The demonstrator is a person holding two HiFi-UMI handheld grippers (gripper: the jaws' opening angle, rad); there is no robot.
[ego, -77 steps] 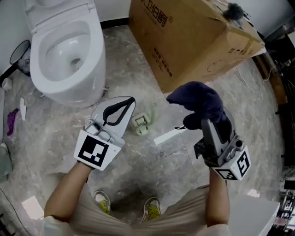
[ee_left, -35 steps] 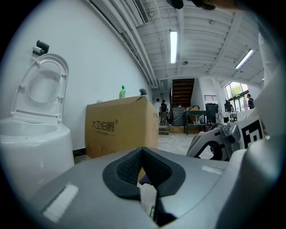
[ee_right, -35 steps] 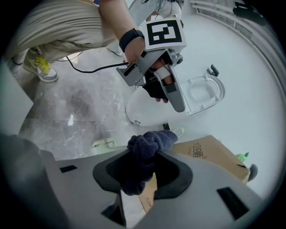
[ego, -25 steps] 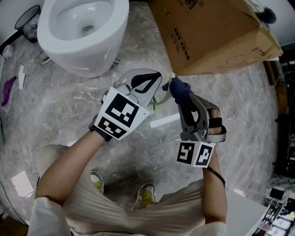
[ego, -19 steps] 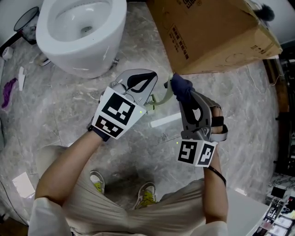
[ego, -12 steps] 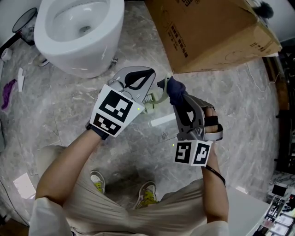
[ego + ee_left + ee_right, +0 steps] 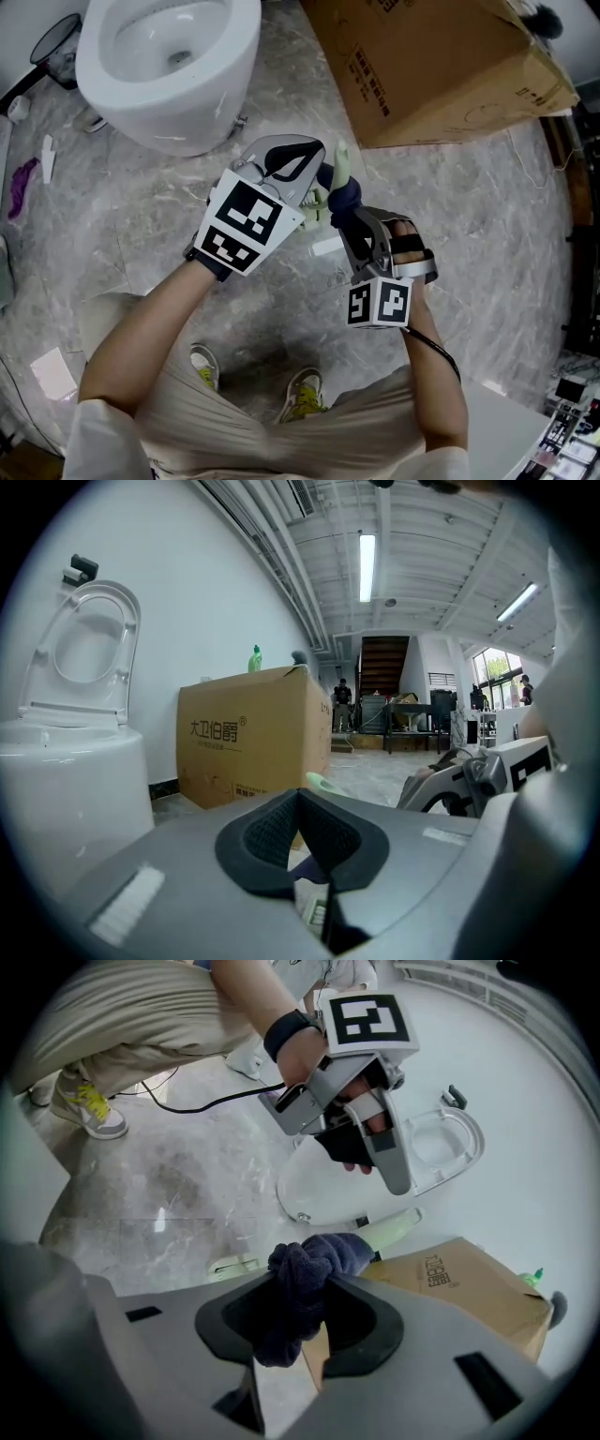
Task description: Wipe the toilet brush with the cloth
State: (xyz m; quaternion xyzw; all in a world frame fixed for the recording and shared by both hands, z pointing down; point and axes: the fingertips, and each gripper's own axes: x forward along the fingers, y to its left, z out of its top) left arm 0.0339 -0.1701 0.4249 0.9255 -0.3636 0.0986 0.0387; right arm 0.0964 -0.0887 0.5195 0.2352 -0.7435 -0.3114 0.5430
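The toilet brush's pale green handle [image 7: 339, 161] sticks up between the two grippers in the head view. Its lower part is hidden behind them. My left gripper [image 7: 305, 178] is shut on the brush; in the left gripper view the handle tip [image 7: 319, 782] shows just past the closed jaws. My right gripper [image 7: 343, 217] is shut on a dark blue cloth [image 7: 343, 199] that is pressed against the handle right beside the left gripper. In the right gripper view the cloth [image 7: 305, 1283] bulges from the jaws and the green handle [image 7: 394, 1227] runs behind it.
A white toilet [image 7: 169, 56] with its seat up stands at the upper left. A big cardboard box [image 7: 441, 66] fills the upper right. A white strip [image 7: 323, 247] lies on the marble floor under the grippers. The person's shoes [image 7: 309, 384] are below.
The right gripper has slid the cloth left along the handle toward the left gripper. The handle's tip now pokes out above the cloth.
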